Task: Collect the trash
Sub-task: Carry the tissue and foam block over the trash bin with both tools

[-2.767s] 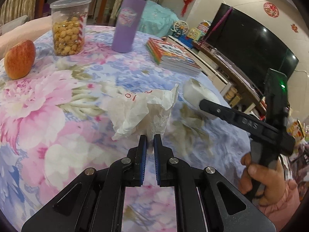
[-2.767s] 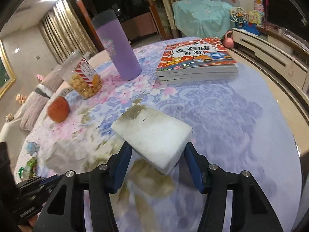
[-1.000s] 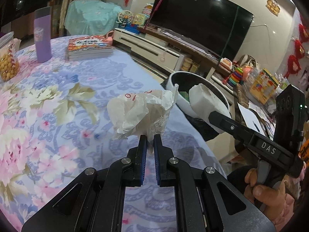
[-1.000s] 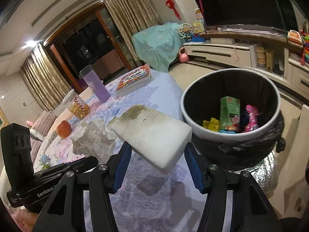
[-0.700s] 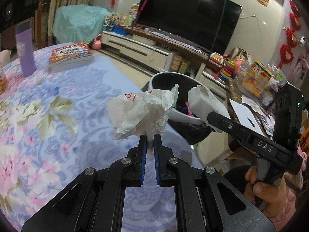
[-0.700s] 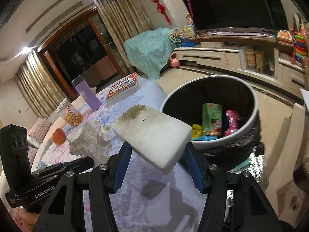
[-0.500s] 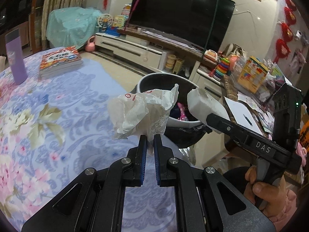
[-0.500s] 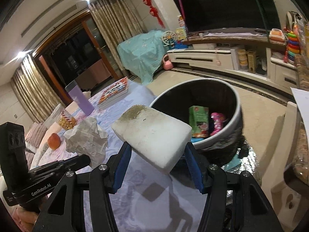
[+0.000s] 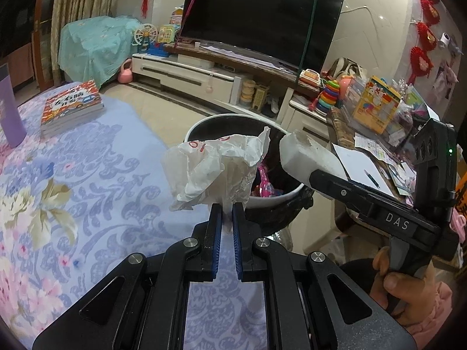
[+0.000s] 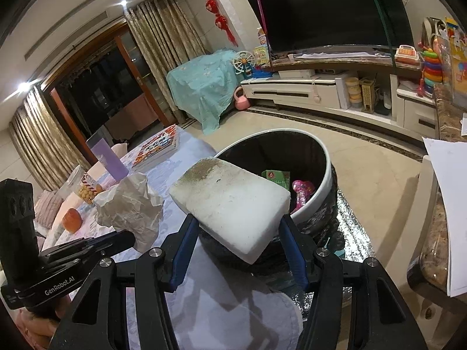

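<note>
Both loads nearer bin rim

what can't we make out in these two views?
- Bin contents: in the right wrist view the foam block covers the near half; in the left wrist view the crumpled paper covers most of it.
- Purple cup: cut off by the left wrist view's edge.
- Book title: too small to read.
</note>
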{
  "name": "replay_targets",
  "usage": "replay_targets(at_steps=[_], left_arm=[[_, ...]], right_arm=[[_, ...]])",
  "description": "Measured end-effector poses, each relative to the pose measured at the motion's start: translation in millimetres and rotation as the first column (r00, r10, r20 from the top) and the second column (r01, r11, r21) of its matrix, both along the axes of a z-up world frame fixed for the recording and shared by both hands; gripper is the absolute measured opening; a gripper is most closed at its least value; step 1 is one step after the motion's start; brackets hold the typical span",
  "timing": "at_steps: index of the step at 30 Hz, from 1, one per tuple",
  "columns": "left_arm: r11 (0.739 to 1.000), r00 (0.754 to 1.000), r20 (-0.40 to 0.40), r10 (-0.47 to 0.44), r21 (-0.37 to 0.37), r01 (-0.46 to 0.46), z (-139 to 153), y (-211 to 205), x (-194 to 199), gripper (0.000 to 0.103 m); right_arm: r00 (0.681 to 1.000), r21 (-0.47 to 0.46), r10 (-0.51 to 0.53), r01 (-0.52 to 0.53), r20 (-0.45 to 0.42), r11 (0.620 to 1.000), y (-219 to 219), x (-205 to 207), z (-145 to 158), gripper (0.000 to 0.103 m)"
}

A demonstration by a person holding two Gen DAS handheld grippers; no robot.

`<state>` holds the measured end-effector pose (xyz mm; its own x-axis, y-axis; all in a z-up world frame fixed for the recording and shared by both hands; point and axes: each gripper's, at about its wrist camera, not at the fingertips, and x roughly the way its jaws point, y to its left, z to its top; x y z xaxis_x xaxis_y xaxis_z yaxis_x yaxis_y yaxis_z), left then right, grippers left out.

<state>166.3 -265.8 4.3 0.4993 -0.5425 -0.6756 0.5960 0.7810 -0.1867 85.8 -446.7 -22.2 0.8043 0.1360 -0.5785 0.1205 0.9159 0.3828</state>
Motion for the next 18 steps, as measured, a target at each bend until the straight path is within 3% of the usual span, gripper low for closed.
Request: replay_targets(at_steps=[18], left_arm=[[1.0,1.0,0.014,-0.021,0.022,0.021,3.2,-27.7,17.8,0.007]], right_arm=[[1.0,-0.035,-0.022,0.022,-0.009,0.999,-20.1,13.9,6.4,0.058]])
